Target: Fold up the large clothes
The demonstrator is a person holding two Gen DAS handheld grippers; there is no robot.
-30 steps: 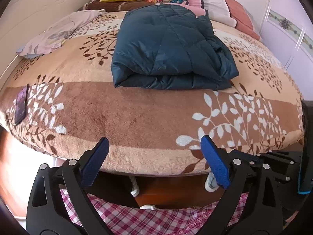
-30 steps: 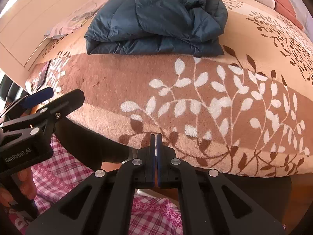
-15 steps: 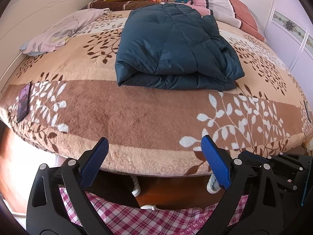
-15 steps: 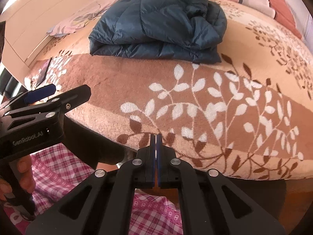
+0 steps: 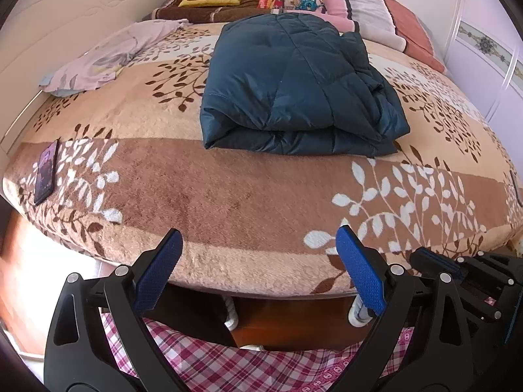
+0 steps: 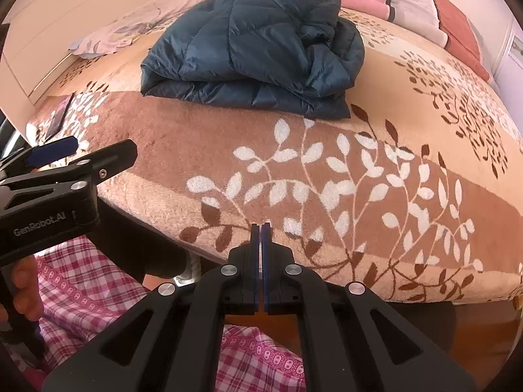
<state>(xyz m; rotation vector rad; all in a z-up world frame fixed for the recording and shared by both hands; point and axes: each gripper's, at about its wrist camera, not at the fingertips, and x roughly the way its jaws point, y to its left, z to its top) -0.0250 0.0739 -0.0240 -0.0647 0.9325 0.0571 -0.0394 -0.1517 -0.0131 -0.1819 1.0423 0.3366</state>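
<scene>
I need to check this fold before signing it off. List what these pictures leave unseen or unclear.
- Jacket: its far side and underside are hidden by its own bulk in both views, so sleeves and tucked edges cannot be checked.
- Phone: its screen is too small to read in the left wrist view.
- Dark object at the blanket's right edge: cut off by the left wrist view's rim, so it cannot be identified.
- Bed frame: covered by the blanket.

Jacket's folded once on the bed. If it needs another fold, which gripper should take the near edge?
Probably left. The left gripper is open and empty, facing the dark blue jacket. The right gripper is shut and would have to open first. Both are off the blanket.
</scene>
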